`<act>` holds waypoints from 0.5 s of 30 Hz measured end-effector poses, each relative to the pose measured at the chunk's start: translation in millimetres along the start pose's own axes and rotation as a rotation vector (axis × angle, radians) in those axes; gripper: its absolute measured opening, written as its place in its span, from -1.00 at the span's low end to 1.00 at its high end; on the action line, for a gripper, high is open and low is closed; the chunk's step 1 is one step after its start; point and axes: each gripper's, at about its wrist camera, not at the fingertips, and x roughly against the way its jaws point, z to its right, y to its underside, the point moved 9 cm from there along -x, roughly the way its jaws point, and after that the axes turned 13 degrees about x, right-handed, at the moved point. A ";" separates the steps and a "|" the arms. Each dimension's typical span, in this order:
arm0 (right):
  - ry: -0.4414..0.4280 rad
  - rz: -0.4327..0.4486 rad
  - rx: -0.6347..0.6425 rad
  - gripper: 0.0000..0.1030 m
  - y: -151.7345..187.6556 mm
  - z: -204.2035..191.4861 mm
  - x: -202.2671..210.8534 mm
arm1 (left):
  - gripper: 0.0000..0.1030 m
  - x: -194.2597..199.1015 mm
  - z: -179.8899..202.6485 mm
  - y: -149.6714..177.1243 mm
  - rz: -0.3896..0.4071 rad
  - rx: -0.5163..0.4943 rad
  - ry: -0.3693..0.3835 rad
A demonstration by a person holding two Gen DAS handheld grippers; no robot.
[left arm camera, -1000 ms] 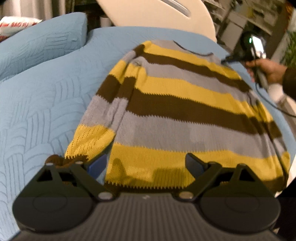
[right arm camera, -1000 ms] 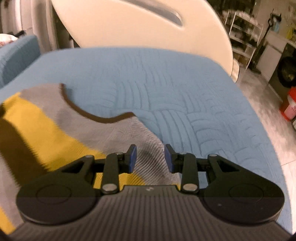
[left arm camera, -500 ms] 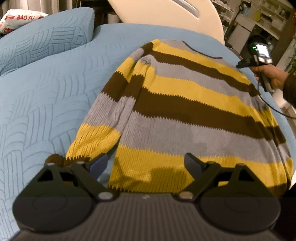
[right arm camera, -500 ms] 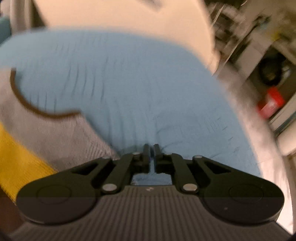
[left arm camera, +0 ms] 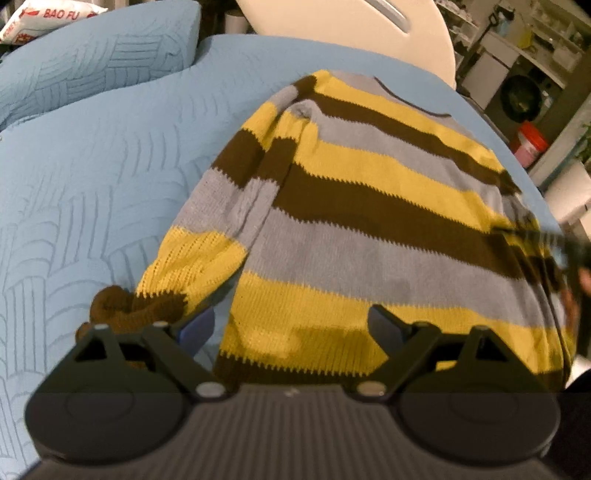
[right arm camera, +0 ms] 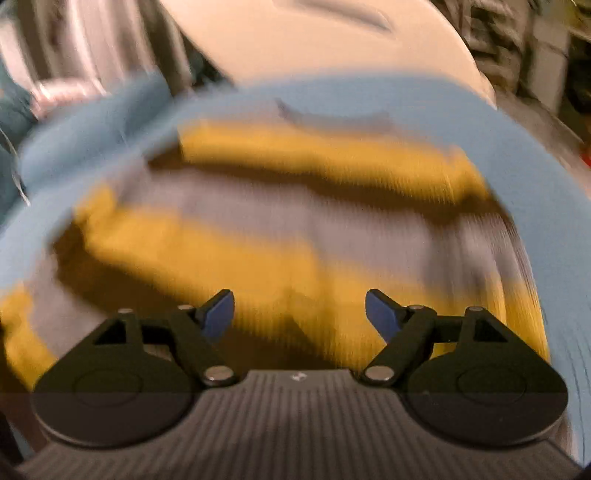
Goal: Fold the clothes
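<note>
Striped sweater (left arm camera: 369, 206): laid flat on the blue quilted bed cover (left arm camera: 92, 192), neckline toward the cream headboard (left arm camera: 351, 33), hem toward the cameras. Bands of yellow, grey and dark brown across the body. One sleeve (left arm camera: 229, 206) folded down along the side nearest the pillow, brown cuff (left arm camera: 125, 302) bunched on the cover just beside the hem corner. Opposite sleeve along the far edge of the body (partly hidden near the picture's edge).

Left claw (left arm camera: 291, 328): jaws wide apart, positioned over the hem; blue pad (left arm camera: 195, 328) on one finger above the gap between cuff and hem, the other finger above the yellow band. Nothing gripped between the fingers; contact with the knit cannot be told.

Right claw (right arm camera: 299, 314): jaws opening, blue pads (right arm camera: 219, 312) well apart, nothing between them. Positioned above the sweater body (right wrist view heavily blurred, stripes smeared). Also faintly visible at the edge of the left wrist view as a dark streak beside the far sleeve.

Blue pillow (left arm camera: 103, 59) at the head of the bed, beside the headboard. Shelving and a red-lidded container (left arm camera: 530, 144) on the floor beyond the bed.
</note>
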 end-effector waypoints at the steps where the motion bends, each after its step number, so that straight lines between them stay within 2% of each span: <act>1: 0.040 -0.015 0.012 0.56 11.4 -4.6 14.1 | 0.80 -0.6 0.8 2.0 -0.017 -0.004 0.009; 5: 0.096 -0.010 0.068 0.56 40.6 -27.1 52.6 | 0.82 0.1 -1.5 5.8 -0.043 0.004 0.009; 9: 0.037 -0.095 0.024 0.57 87.0 -32.0 65.0 | 0.85 0.5 -2.0 8.3 -0.045 0.001 -0.029; 11: 0.031 -0.106 -0.027 0.62 109.1 -27.1 64.3 | 0.85 0.4 -1.1 10.4 -0.045 -0.016 -0.062; 12: 0.023 -0.072 -0.053 0.77 120.2 -25.4 63.3 | 0.85 0.4 0.1 11.5 -0.045 -0.032 -0.075; 14: -0.003 0.035 -0.027 0.90 132.0 -29.5 63.0 | 0.85 0.8 4.3 14.4 -0.048 -0.069 -0.093; 15: -0.010 0.033 -0.019 0.93 131.0 -31.2 61.0 | 0.86 0.9 5.6 15.6 -0.051 -0.081 -0.100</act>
